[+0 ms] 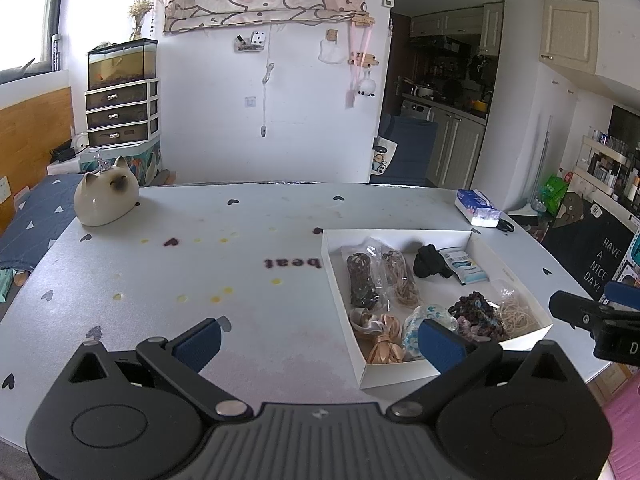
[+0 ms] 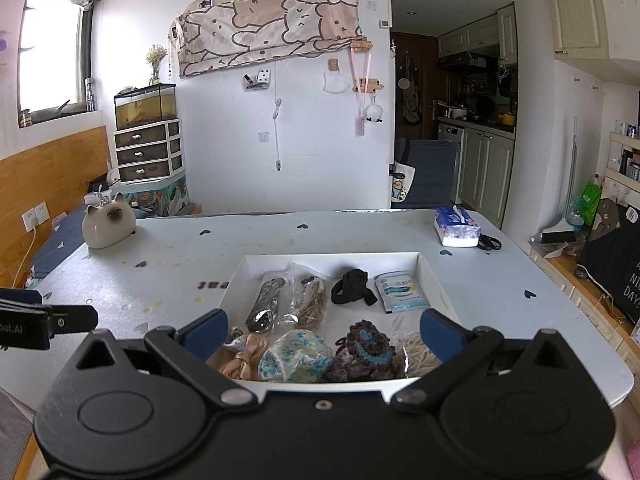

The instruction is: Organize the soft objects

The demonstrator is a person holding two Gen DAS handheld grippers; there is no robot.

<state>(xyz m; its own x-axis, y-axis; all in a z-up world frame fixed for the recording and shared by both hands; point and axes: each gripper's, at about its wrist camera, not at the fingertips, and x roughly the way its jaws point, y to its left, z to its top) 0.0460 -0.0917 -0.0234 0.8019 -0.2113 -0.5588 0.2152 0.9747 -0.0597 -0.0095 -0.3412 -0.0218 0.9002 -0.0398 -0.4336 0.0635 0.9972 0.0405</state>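
We held both claws wide open and empty above the pale heart-printed table (image 1: pixel 240 248). Our left claw (image 1: pixel 320 344) hovered over bare tabletop just left of the shallow white cardboard tray (image 2: pixel 434 276), which sat toward the table's right edge. Our right claw (image 2: pixel 320 336) hung over the tray's near edge. Inside lay a black fabric band (image 2: pixel 352 286), a crocheted purple-and-blue scrunchie (image 2: pixel 366 350), a pale blue-patterned scrunchie (image 2: pixel 296 354) and a peach satin ribbon (image 2: pixel 244 358). A cream ceramic cat (image 1: pixel 106 200) stood at the far left corner.
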